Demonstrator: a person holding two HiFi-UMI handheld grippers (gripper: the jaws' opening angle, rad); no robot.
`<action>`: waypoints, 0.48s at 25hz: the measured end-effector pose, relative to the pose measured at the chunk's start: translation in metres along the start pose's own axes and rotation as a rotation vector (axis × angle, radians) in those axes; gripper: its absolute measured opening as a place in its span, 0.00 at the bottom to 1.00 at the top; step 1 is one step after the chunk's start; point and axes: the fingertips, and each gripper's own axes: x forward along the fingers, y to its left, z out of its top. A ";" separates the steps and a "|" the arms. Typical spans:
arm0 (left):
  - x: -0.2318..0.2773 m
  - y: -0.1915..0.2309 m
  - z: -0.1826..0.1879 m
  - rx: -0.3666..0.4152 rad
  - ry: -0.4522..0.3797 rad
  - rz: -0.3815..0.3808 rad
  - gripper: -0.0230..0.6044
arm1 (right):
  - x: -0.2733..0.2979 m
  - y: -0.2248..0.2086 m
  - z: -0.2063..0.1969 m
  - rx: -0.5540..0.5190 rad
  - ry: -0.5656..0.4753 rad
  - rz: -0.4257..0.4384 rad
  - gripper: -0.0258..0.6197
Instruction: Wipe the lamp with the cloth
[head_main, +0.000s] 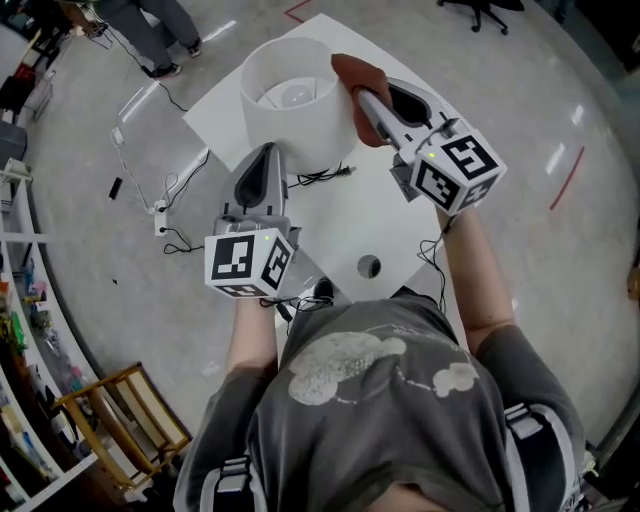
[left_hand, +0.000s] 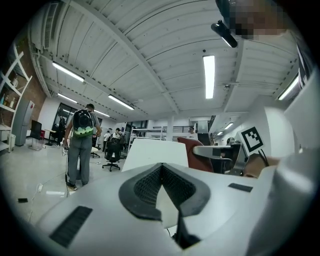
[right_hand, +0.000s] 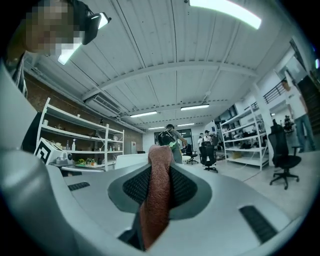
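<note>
The lamp (head_main: 290, 95), with a white drum shade and its bulb visible from above, stands on a white table (head_main: 385, 225). My right gripper (head_main: 362, 98) is shut on a reddish-brown cloth (head_main: 352, 72), which rests against the shade's upper right rim. In the right gripper view the cloth (right_hand: 159, 192) hangs pinched between the jaws (right_hand: 160, 170). My left gripper (head_main: 265, 152) points at the shade's near side, low down, with its jaws shut on nothing (left_hand: 161, 167). In the left gripper view the shade (left_hand: 155, 152) is just ahead, and the cloth (left_hand: 197, 152) shows to its right.
The lamp's black cable (head_main: 322, 178) lies on the table by the base, and a round cable hole (head_main: 368, 267) is near the front edge. A power strip with wires (head_main: 160, 212) lies on the floor at left. A wooden rack (head_main: 125, 420) stands lower left. A person (head_main: 150, 30) walks at top left.
</note>
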 end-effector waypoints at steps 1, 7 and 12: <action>0.000 0.002 -0.001 -0.003 0.002 -0.008 0.05 | 0.001 0.003 -0.002 0.000 0.002 -0.006 0.17; 0.004 0.008 -0.006 -0.009 0.025 -0.080 0.05 | -0.002 0.011 -0.023 0.030 0.021 -0.065 0.17; 0.004 0.008 -0.014 -0.008 0.051 -0.156 0.05 | -0.010 0.016 -0.049 0.076 0.033 -0.144 0.17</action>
